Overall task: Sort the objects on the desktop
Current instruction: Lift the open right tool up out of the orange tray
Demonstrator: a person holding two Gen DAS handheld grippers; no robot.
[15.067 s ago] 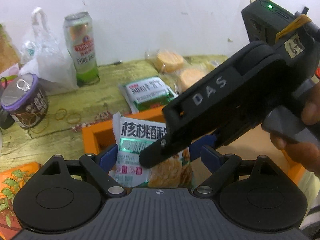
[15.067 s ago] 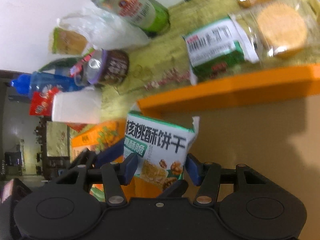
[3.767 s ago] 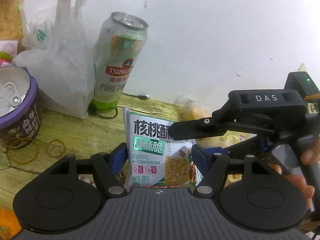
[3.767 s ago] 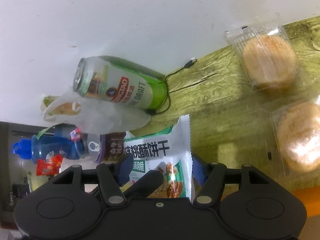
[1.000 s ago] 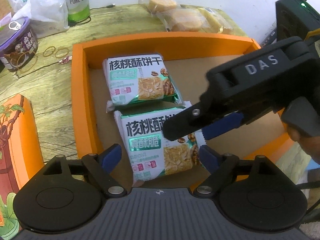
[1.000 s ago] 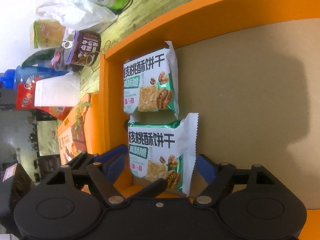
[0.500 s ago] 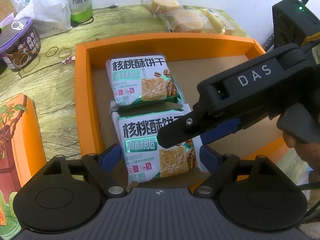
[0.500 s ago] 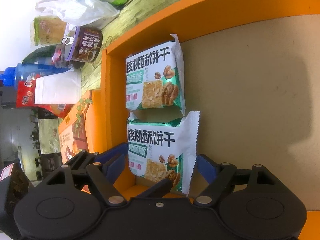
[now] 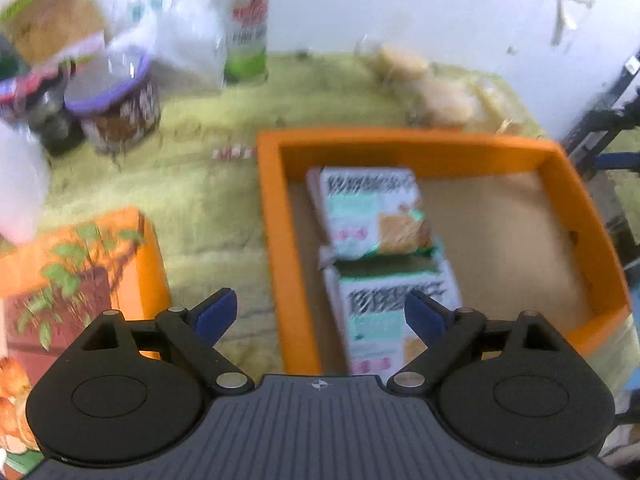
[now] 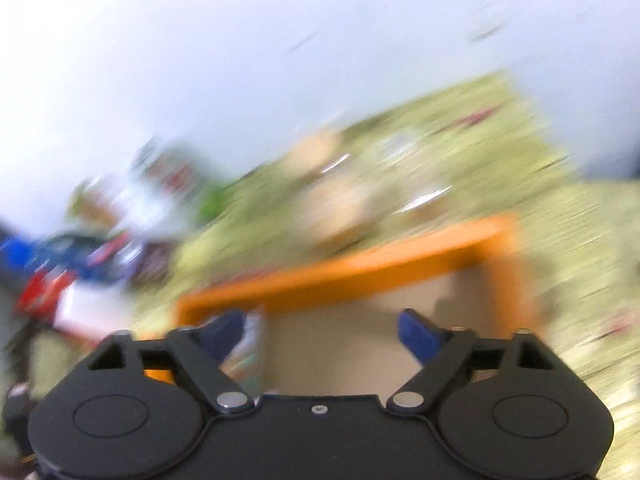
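Since half a second ago the second biscuit packet (image 9: 384,316) has left both sets of jaws and lies flat in the orange tray (image 9: 280,240), end to end with the first packet (image 9: 372,216) along the tray's left wall, and the right gripper is gone from the left camera's view. At far left of that view an orange printed box (image 9: 80,264) sits on the yellow-green table (image 9: 216,200), with a purple-lidded can (image 9: 116,100) and a green beer can (image 9: 245,24) behind. The left gripper (image 9: 320,314) hangs above the tray's near left corner, jaws opening and spread wide, nothing pinched. The right wrist view is badly smeared: the right gripper (image 10: 320,330), jaws opening with nothing between them, faces the tray's far wall (image 10: 348,272); wrapped cakes (image 9: 436,96) lie beyond, right of centre.
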